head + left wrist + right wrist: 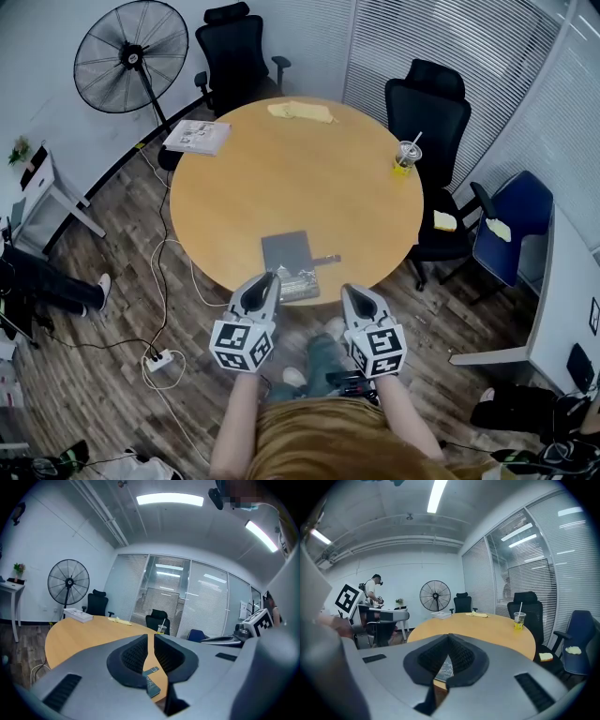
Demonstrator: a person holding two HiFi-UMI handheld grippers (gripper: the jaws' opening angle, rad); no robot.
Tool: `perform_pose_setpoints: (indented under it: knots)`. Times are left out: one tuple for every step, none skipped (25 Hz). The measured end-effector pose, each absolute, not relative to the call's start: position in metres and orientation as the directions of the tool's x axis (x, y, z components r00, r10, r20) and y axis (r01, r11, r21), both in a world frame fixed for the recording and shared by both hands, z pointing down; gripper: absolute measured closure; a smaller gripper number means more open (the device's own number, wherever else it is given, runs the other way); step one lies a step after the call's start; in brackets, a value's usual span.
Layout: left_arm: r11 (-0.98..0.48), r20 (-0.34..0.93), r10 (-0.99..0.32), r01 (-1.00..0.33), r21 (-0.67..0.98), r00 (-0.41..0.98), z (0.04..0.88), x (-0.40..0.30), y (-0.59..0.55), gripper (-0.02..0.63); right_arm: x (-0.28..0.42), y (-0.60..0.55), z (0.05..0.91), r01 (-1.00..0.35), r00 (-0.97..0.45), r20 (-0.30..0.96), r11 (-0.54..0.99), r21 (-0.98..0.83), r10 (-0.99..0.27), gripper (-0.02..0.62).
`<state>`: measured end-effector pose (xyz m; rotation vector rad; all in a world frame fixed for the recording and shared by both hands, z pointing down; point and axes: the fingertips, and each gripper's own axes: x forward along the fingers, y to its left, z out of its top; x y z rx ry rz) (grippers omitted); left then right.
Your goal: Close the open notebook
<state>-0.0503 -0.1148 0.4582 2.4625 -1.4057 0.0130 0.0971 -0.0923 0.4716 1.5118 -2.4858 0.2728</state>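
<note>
Head view: notebook (pixel 286 253) lies flat at the near edge of the round table (pixel 244 197), right in front of the person. Far half is plain grey, near half glints w/ a pattern, and a thin strap (pixel 325 259) pokes out to the right.

Left gripper (pixel 273 277) hovers at the notebook's near-left corner; can't tell if it touches. In its own view the left gripper (pixel 151 639) has fingers a thin slit apart, w/ nothing between them and the notebook (pixel 152 682) showing low through the gap.

Right gripper (pixel 345 290) sits near-right of the notebook, just off the table edge. Its own view shows the right gripper (pixel 448 637) w/ fingertips pressed together at the tip and empty; a bit of the notebook (pixel 443 669) shows below.

Far side of the table: cup w/ straw (pixel 406 156) at right, yellow cloth (pixel 302 112) at the far edge, paper stack (pixel 197 137) at left. Fan (pixel 131 56) stands far left.
</note>
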Motion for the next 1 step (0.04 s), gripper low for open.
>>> perform_pose_setpoints:
  knots:
    - [-0.474,0.158,-0.839,-0.842,0.257,0.521,0.4585,-0.0498,-0.1155,0.545,0.0974,-0.0930,0.4720,-0.890,-0.447,0.282,0.454,-0.047,-0.849,0.584]
